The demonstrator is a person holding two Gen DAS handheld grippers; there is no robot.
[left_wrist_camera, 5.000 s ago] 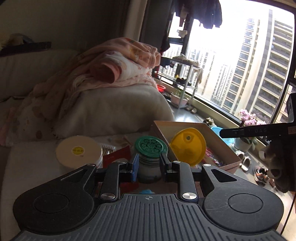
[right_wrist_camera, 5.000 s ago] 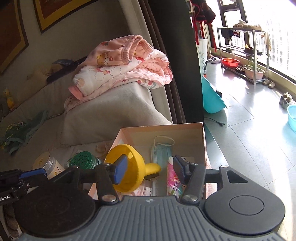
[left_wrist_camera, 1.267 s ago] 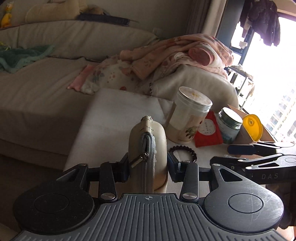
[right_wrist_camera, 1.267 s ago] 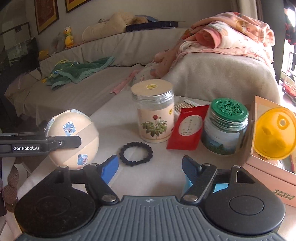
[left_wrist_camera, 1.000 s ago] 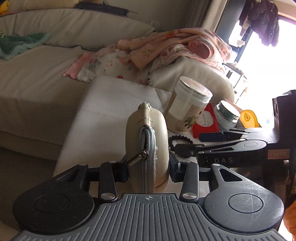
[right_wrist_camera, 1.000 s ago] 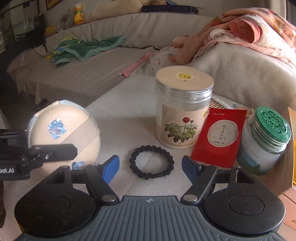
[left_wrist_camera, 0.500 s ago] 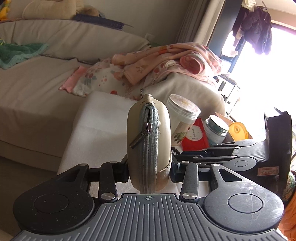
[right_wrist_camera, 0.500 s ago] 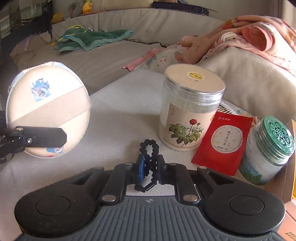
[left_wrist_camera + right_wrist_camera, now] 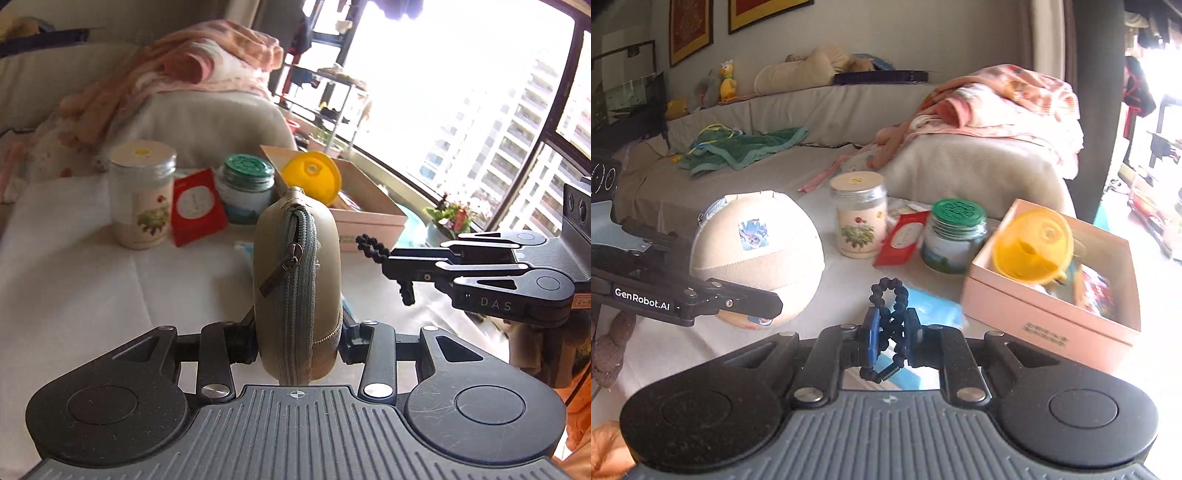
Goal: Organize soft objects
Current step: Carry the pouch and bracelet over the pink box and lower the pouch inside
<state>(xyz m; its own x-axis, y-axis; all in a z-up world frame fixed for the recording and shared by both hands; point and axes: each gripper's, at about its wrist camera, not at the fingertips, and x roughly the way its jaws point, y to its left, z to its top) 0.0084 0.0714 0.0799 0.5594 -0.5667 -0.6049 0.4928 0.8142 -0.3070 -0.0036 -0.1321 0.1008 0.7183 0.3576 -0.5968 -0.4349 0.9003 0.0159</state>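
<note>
Above the bench [image 9: 92,266], left gripper [image 9: 297,338] clamps the beige zip pouch [image 9: 295,280] upright; right gripper [image 9: 890,334] clamps the black bead bracelet [image 9: 888,306] beside the pink box [image 9: 1049,317].

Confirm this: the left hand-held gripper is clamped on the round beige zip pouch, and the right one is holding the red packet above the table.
Wrong on one count. The right hand-held gripper is shut on the black beaded bracelet, not the red packet, which leans by the jars; the right wrist view shows this. The left hand-held gripper does clamp the round beige zip pouch.
</note>
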